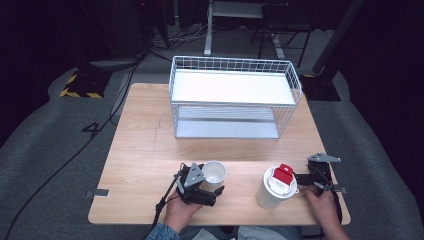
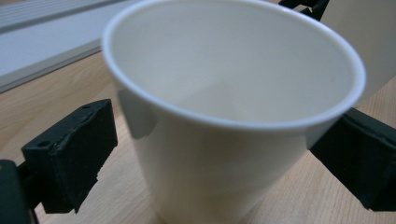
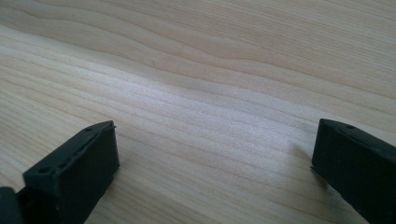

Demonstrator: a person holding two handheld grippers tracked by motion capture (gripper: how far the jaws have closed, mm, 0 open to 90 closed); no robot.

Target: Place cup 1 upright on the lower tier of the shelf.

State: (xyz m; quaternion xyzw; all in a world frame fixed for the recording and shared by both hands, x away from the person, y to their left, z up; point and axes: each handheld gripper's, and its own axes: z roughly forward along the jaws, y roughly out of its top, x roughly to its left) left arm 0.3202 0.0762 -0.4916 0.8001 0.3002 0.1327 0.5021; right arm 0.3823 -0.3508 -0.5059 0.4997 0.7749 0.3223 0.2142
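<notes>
Smooth white paper cup [image 2: 224, 116], wood-grain table [image 3: 210, 93]

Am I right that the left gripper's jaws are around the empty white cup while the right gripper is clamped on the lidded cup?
Not quite. The left gripper does have the empty white cup between its jaws, but the right gripper is open over bare table, as the right gripper view shows. The lidded cup stands beside it in the high view.

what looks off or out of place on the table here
Nothing stands out. The open cup stands upright between the open left tongs, empty and clean. The lidded cup with its red cap is upright too, the rack sits square, and no spill shows on the table.
</notes>
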